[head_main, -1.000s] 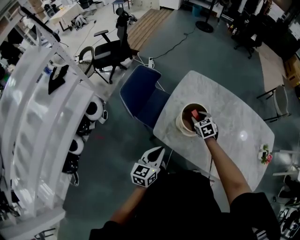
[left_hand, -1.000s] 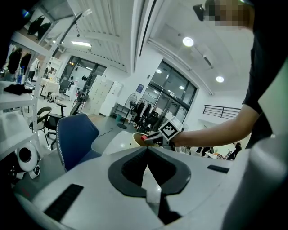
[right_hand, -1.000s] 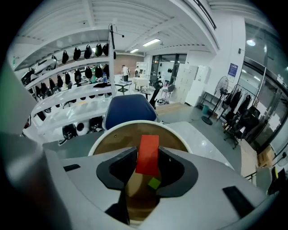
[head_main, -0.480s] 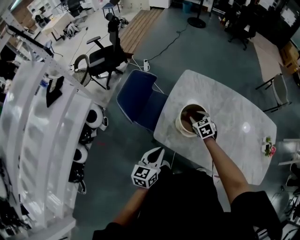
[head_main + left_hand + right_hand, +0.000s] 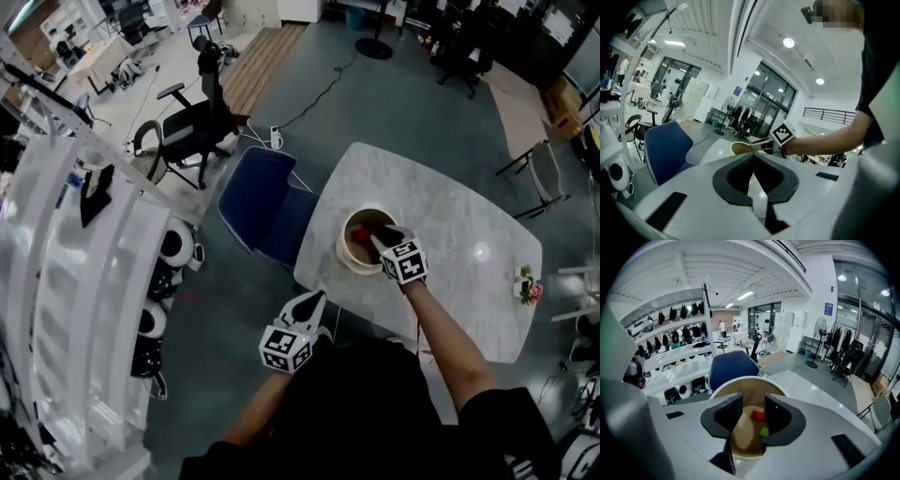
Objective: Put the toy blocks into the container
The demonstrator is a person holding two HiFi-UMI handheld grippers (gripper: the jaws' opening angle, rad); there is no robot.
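Observation:
A round cream container point(image 5: 349, 251) stands on the marble table point(image 5: 450, 220). My right gripper point(image 5: 378, 238) hangs over its mouth, open, with nothing between the jaws. In the right gripper view point(image 5: 753, 400) a red block point(image 5: 759, 416) and a green block point(image 5: 764, 431) lie on the container's brown floor point(image 5: 740, 432) below the jaws. The red block point(image 5: 361, 233) also shows in the head view. My left gripper point(image 5: 315, 300) is shut and empty, held off the table's near edge above the floor. From the left gripper point(image 5: 752, 157) view, the container point(image 5: 739, 148) and the right gripper's marker cube point(image 5: 783, 134) lie ahead.
A blue chair point(image 5: 258, 202) stands at the table's far-left edge, with a black office chair point(image 5: 187, 117) beyond it. White curved shelving point(image 5: 56, 272) fills the left side. A small flower ornament point(image 5: 527, 291) sits at the table's right end.
The head view has drifted, so the table sits a little further left in the picture. The right gripper stays open over the container, and the left gripper stays shut by the near edge.

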